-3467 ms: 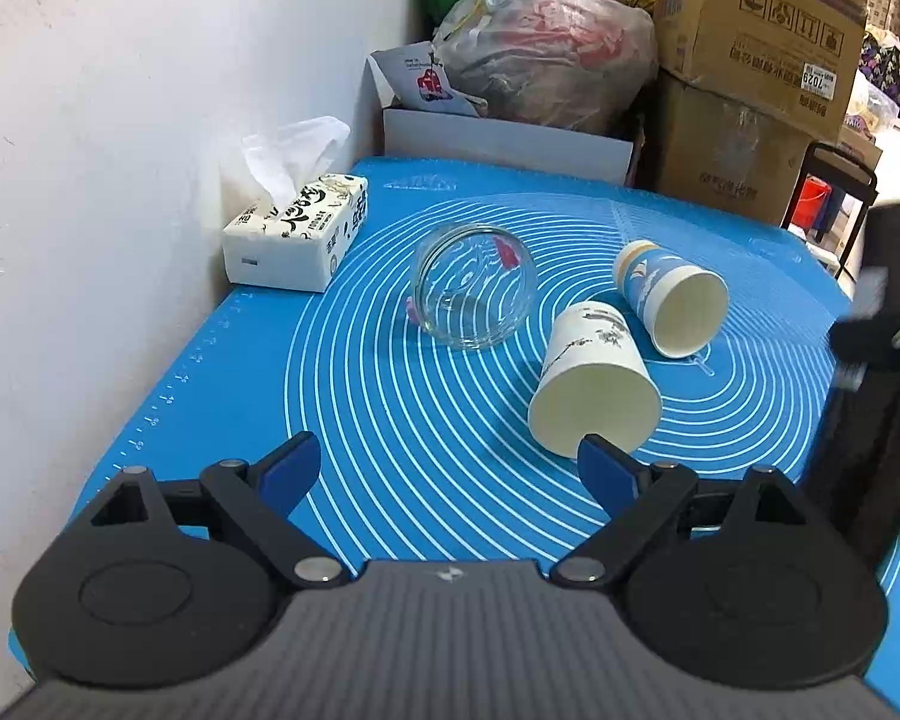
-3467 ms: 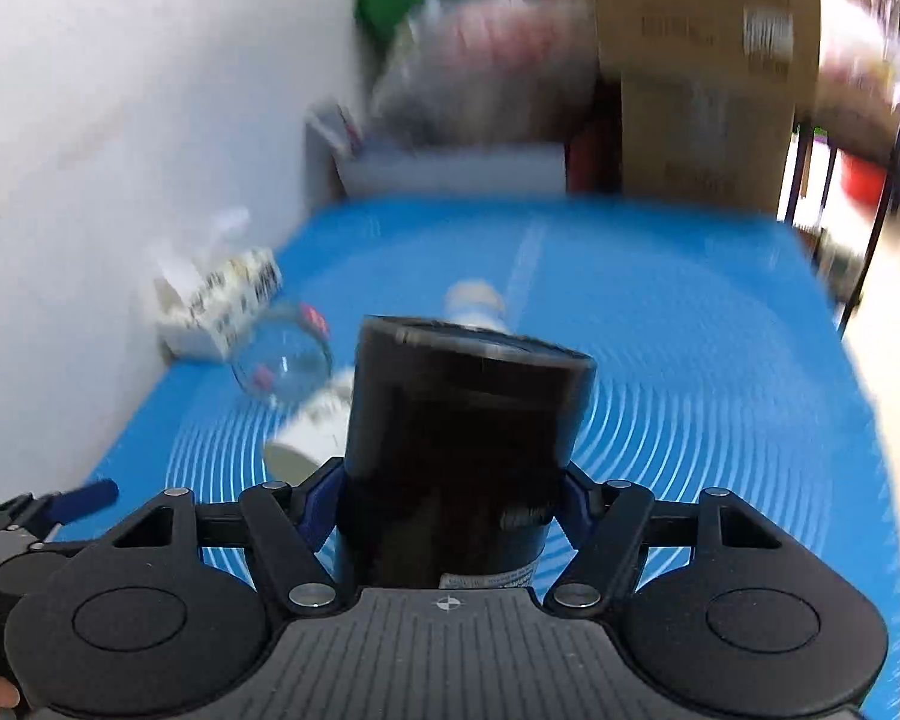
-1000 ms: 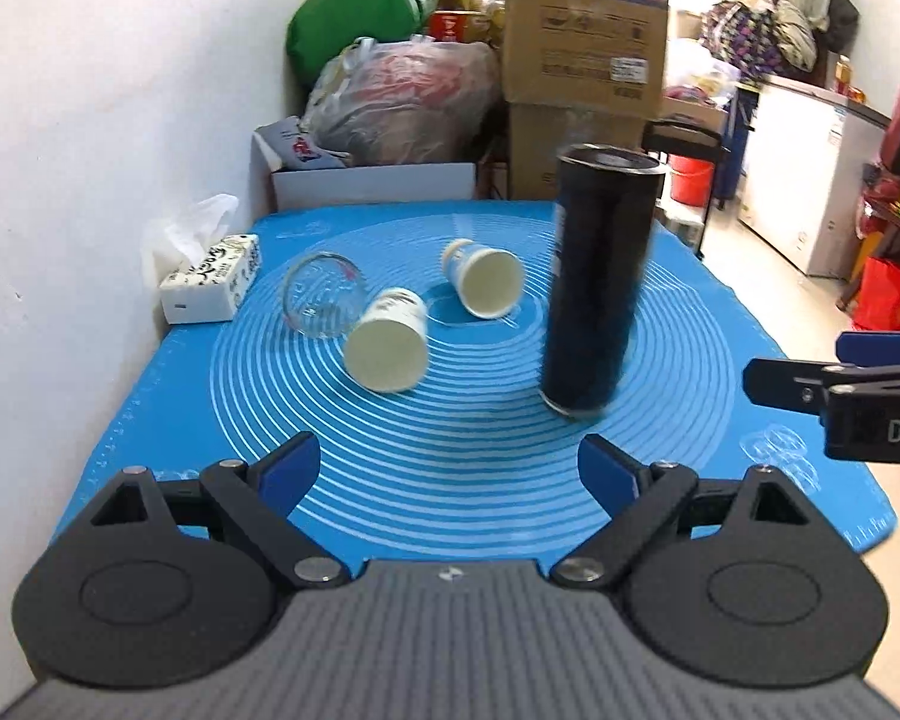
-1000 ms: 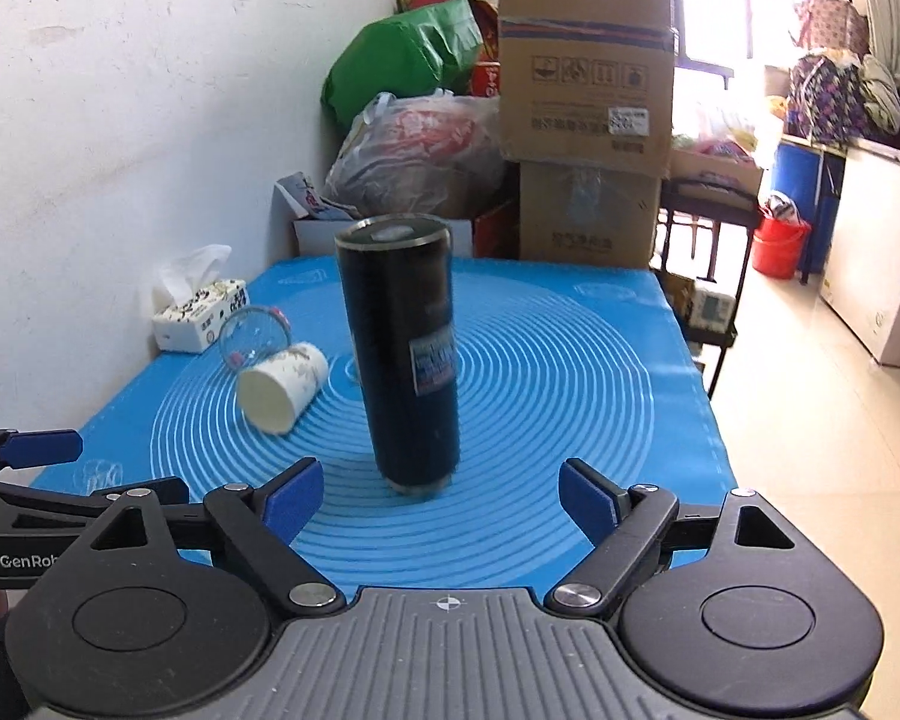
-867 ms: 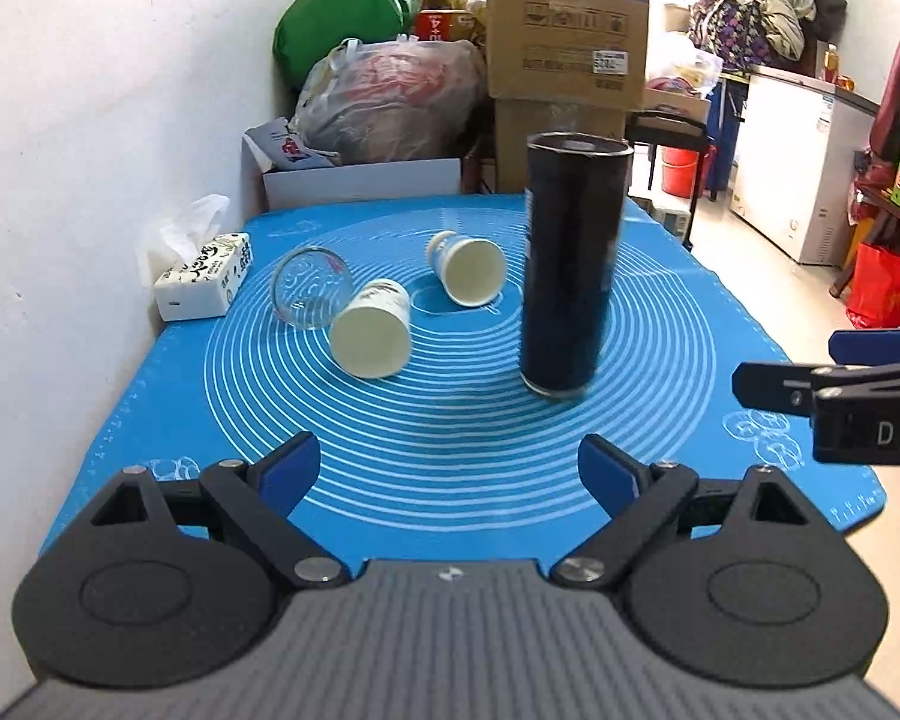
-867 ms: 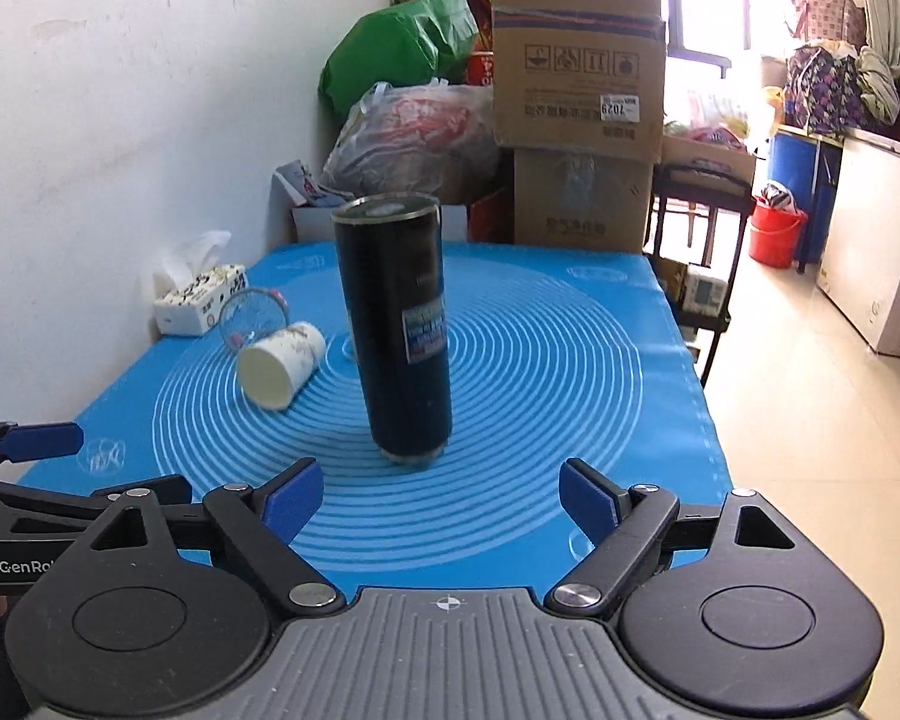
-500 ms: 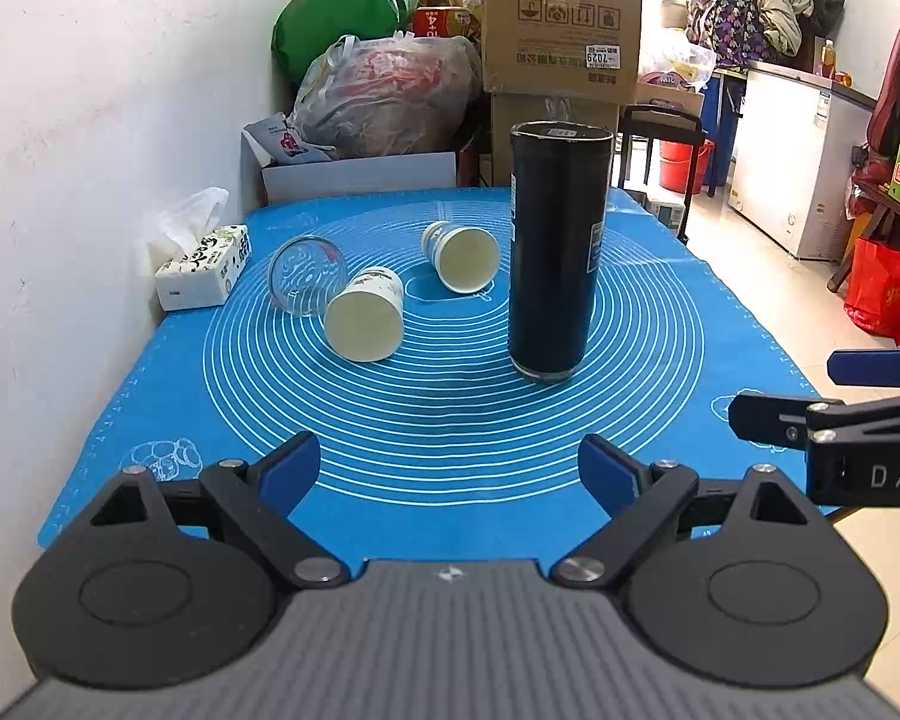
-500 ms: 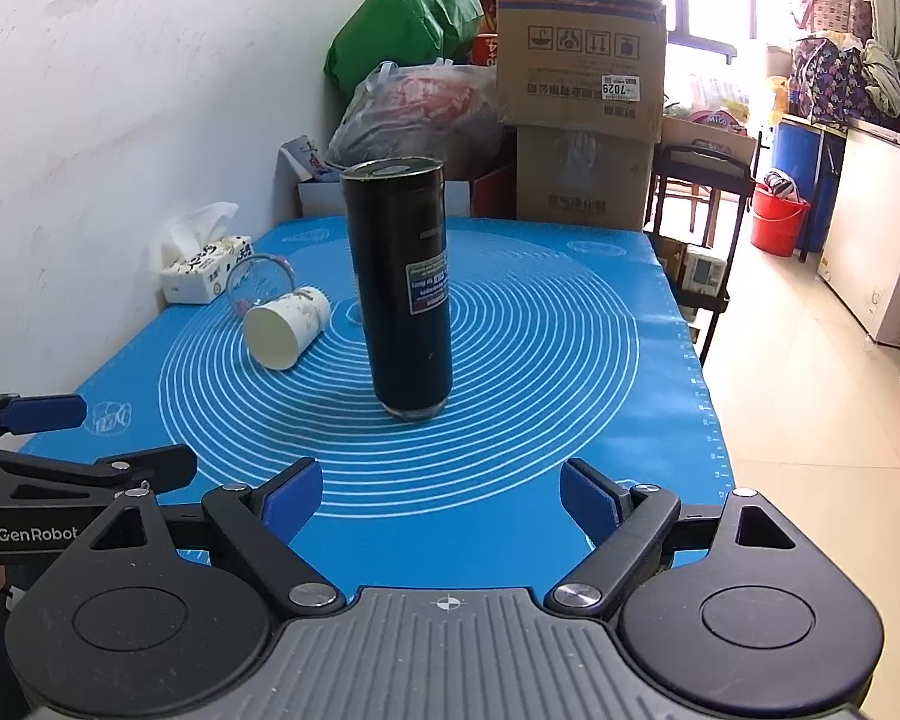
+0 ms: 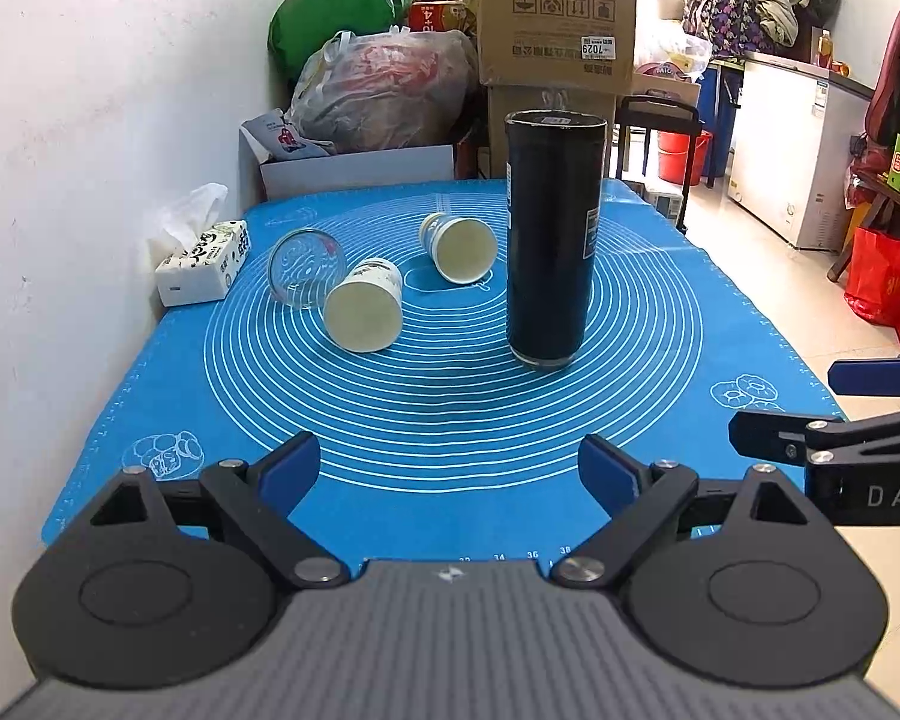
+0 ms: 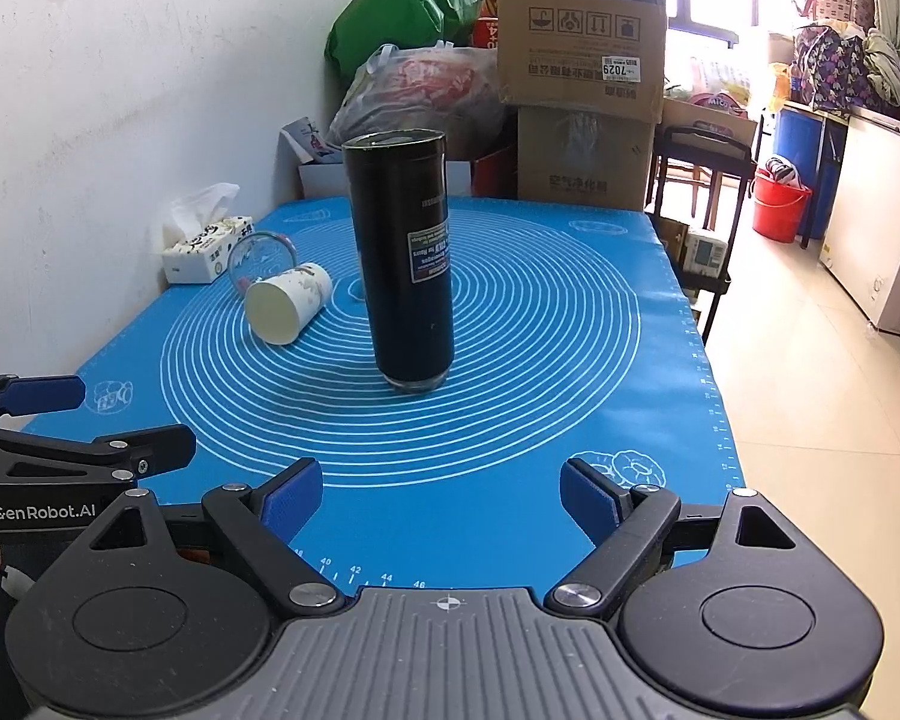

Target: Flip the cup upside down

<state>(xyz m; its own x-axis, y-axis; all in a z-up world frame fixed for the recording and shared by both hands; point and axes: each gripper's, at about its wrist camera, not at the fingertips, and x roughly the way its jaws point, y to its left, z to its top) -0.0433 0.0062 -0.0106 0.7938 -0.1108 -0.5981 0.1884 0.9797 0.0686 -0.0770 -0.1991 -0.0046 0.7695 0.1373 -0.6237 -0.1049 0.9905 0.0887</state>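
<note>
Tall glossy black cylindrical cup point(image 9: 551, 252) stands rim-down mid-table on the ringed blue silicone mat point(image 9: 450, 420), its inverted label print illegible. Left tool point(image 9: 450, 471) and right tool point(image 10: 441, 495) both gape, empty.

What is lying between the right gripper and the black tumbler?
Nothing: in the right wrist view only bare blue mat separates the open right gripper from the standing black tumbler.

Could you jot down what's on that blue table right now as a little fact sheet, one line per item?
black tumbler: standing, label text upside down
paper cups: two, both on their sides
glass: lying on its side, behind the nearer cup
tissue box: by the wall
blue mat: under everything
left gripper: jaws open, empty
right gripper: jaws open, empty
</note>
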